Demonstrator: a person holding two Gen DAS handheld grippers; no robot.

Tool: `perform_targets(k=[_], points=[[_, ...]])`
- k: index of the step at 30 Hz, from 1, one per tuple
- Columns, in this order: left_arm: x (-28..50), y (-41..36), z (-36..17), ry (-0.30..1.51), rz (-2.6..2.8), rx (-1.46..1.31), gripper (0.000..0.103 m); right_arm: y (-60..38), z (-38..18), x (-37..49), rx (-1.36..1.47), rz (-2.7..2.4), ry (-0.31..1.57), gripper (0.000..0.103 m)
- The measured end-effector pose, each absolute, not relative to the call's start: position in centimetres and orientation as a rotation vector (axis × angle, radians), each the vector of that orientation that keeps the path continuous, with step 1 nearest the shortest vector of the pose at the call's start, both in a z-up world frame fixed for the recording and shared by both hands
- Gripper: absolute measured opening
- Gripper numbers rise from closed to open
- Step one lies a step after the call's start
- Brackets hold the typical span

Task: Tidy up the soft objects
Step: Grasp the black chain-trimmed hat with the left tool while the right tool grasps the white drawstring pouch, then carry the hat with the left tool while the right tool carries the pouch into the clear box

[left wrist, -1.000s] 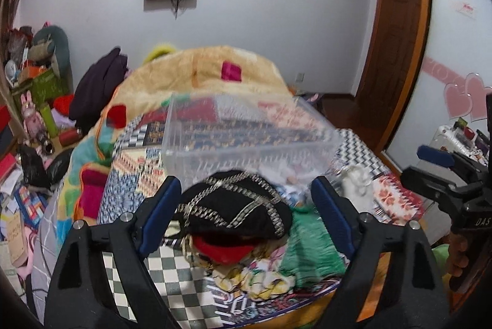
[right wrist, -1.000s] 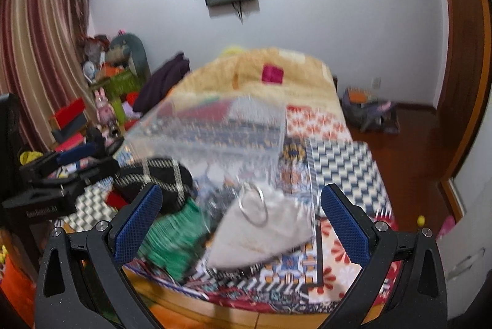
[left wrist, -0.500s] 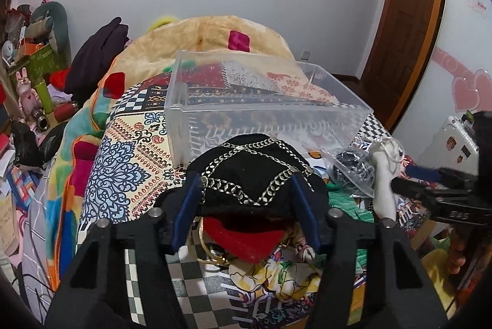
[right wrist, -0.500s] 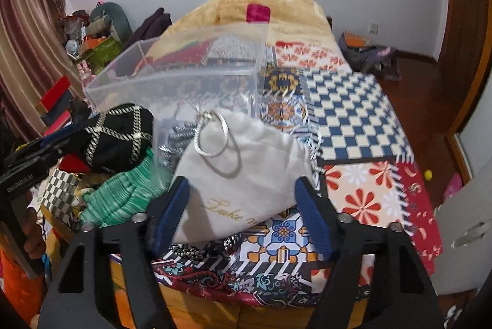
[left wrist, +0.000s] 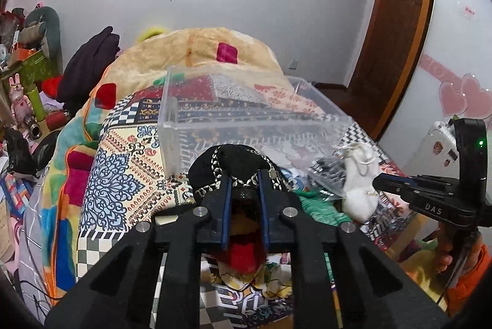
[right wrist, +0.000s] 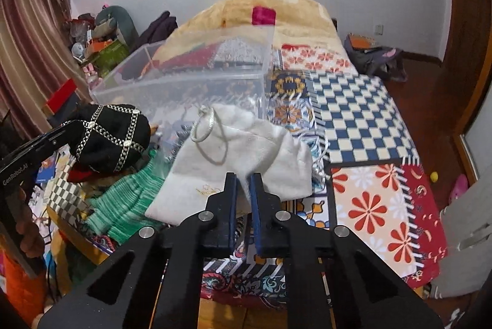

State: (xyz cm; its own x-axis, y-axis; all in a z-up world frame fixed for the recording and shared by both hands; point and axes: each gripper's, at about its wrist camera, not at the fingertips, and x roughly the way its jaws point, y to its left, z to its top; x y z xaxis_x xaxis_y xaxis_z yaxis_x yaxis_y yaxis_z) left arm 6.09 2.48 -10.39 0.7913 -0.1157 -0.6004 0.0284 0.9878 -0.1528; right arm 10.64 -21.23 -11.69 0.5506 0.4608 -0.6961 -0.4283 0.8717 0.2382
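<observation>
Both hand-held grippers clamped: left hand-held gripper (left wrist: 243, 175) pinches black gold-chain-trimmed fabric pouch (left wrist: 233, 166), right hand-held gripper (right wrist: 243, 178) pinches white drawstring cloth bag (right wrist: 243, 157). Both sit near side of clear plastic bin (right wrist: 184, 83) on patchwork bed (right wrist: 363, 114).

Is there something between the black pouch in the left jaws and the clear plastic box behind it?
Nothing visible blocks it. The left gripper is shut on the black pouch, and the clear box stands open-topped directly behind. Only its near wall must be cleared by lifting.
</observation>
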Motion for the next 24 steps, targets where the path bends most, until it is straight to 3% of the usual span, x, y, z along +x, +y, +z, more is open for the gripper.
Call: perform_targets(k=[10,12,13,14,20,24], points=[[4.0,3.5,-7.0,0.535,-0.057,-0.158,0.015,-21.0,-9.6,10.0,0.005,0.524,0.729,0.007],[3.9,3.7,-6.8,0.527,-0.054,-0.164,0.015,-21.0,-9.8,10.7,0.011,0.512,0.754,0.024],[3.9,3.8,-6.9,0.528,-0.058,-0.166,0.015,-21.1,-10.0,11.3,0.023,0.512,0.771,0.048],[3.9,3.8,-6.9,0.531,-0.062,-0.17,0.015,-21.2,-10.0,11.2,0.031,0.508,0.774,0.065],[4.7,3.6,-7.9,0.566,-0.074,-0.173,0.015,-20.3,-10.7,12.8,-0.014,0.484,0.78,0.072],[4.8,2.9,-8.3,0.577,-0.08,-0.155,0.015,-19.2,-11.3,14.1,-0.06,0.508,0.801,0.069]])
